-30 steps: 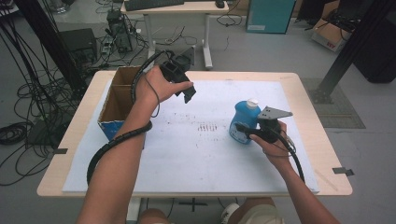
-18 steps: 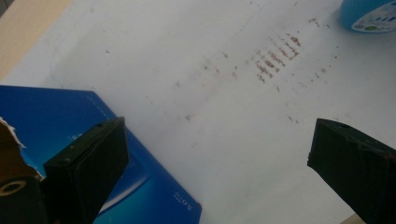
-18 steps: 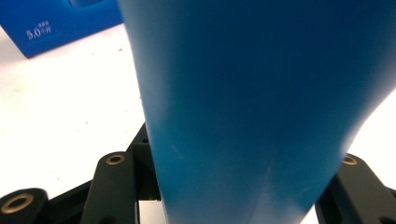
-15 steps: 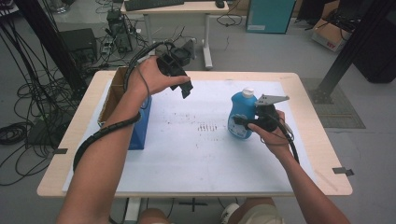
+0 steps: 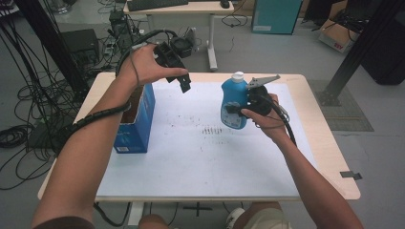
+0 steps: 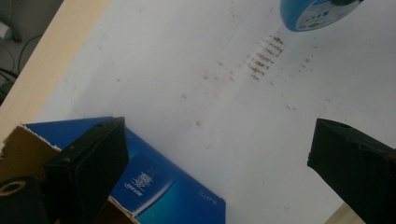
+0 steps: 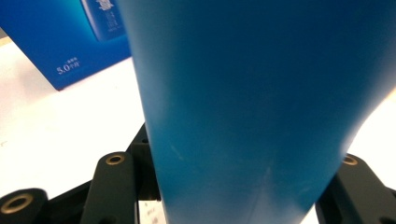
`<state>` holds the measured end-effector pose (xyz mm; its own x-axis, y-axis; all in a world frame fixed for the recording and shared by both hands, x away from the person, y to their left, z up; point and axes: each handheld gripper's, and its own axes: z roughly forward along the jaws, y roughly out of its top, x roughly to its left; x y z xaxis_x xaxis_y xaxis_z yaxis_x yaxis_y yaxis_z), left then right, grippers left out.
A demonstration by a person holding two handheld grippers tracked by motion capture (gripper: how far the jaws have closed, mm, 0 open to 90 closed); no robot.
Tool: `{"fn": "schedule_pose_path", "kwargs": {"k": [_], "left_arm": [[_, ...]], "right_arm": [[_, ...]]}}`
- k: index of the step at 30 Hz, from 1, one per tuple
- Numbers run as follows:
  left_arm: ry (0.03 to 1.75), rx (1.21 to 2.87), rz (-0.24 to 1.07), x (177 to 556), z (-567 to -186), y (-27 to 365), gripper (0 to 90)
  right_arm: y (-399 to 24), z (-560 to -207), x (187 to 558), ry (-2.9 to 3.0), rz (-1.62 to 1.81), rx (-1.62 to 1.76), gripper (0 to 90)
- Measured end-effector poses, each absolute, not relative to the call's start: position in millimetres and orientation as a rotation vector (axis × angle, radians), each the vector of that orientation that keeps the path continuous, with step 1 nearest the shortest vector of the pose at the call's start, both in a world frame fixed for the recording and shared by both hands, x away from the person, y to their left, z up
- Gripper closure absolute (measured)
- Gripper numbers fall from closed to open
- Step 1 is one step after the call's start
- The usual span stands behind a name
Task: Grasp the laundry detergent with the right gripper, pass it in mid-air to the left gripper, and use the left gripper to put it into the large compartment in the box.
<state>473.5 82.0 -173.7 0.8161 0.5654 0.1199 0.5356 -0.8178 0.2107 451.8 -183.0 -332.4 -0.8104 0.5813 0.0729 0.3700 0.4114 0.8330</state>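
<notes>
right tongs (image 5: pixel 237 110): we hold them clamped on the blue bottle (image 5: pixel 233 102), lifted right of the blue box (image 5: pixel 138 121); it may slip
left tongs (image 5: pixel 184 82): wide, empty, above the box; could knock it

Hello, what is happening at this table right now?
A person works with a gripper in each hand. The right gripper is clamped on a blue bottle with a white cap, holding it upright above the white table. The left gripper, jaws open and empty, hovers beside an open blue box.

light: even, bright | shadows: soft | blur: close bottle (image 7: pixel 261 107) | glare: white tabletop (image 7: pixel 56 130)
</notes>
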Motion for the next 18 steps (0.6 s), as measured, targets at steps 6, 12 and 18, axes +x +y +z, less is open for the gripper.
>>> {"fn": "schedule_pose_path", "kwargs": {"k": [6, 12, 18], "left_arm": [[0.764, 2.847, 0.258, 469.8, -158.4, 83.1, 5.4], [0.668, 2.887, 0.236, 461.3, -146.9, 79.7, 5.4], [0.580, 2.917, 0.203, 450.1, -141.8, 71.6, 5.4]], "right_arm": [[-157.2, -317.5, 463.3, 2.508, 1.391, 0.722, 44.4], [-134.3, -308.4, 467.7, 2.571, 1.436, 0.585, 44.3], [-107.6, -306.1, 463.5, 2.655, 1.476, 0.411, 44.1]]}}
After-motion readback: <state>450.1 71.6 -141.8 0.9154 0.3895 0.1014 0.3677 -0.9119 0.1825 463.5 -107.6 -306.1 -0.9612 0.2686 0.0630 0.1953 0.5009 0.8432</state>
